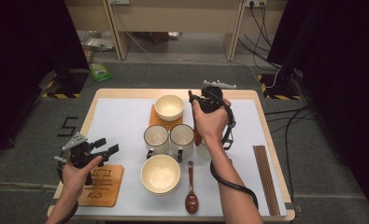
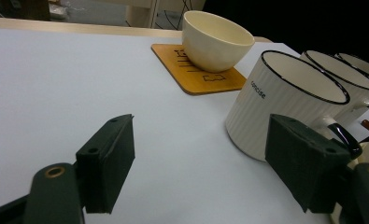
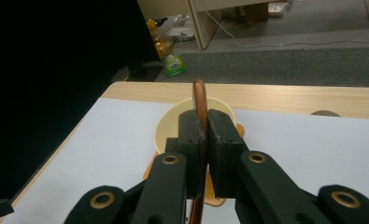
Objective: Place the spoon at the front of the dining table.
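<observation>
My right gripper (image 3: 204, 135) is clamped on a brown wooden spoon (image 3: 200, 100), whose handle stands up between the pads, held above the far right of the table (image 1: 126, 114). Just past it sits a cream bowl (image 1: 169, 107) on a wooden coaster (image 1: 155, 120). 2 white mugs (image 1: 156, 139) stand nearer, side by side. My left gripper (image 1: 102, 148) hovers at the near left, jaws wide apart, gripping nothing.

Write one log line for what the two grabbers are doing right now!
right gripper: shut on wooden spoon, by far bowl | left gripper: open, holds nothing, near mug
</observation>
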The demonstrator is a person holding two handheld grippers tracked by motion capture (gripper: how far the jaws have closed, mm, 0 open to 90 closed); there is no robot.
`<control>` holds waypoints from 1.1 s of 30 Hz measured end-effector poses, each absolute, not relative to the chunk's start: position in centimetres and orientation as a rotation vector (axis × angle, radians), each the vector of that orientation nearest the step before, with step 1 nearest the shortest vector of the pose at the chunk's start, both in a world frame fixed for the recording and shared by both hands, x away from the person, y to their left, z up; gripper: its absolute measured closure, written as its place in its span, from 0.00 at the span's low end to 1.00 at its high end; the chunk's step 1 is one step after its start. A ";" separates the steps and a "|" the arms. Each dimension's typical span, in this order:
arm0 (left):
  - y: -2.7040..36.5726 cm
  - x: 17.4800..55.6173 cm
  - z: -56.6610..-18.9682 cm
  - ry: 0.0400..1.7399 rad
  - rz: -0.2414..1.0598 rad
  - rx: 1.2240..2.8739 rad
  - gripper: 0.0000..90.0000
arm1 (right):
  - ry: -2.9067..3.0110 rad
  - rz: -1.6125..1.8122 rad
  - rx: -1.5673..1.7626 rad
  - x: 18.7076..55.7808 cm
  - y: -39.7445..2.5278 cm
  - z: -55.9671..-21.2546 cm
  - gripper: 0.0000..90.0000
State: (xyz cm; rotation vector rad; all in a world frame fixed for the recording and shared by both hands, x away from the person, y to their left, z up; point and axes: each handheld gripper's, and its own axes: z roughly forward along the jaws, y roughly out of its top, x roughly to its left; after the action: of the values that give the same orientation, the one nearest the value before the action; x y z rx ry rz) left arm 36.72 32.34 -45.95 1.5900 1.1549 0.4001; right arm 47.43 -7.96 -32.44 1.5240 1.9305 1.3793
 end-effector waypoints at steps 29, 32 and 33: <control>32.5 36.7 -45.9 1.156 0.400 1.580 0.26 | 1.879 1.436 1.514 48.5 -7.1 -32.6 0.94; 32.5 36.7 -45.8 1.155 0.399 1.580 0.26 | 1.876 1.437 1.517 48.7 -7.0 -32.7 0.94; 32.5 36.7 -45.8 1.156 0.400 1.579 0.26 | 1.875 1.438 1.515 48.8 -7.0 -32.7 0.94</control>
State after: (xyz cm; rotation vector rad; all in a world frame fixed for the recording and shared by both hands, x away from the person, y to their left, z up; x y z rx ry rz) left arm 36.71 32.53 -45.85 1.5789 1.1555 0.3996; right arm 48.77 -7.04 -32.67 1.5145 1.8751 1.4380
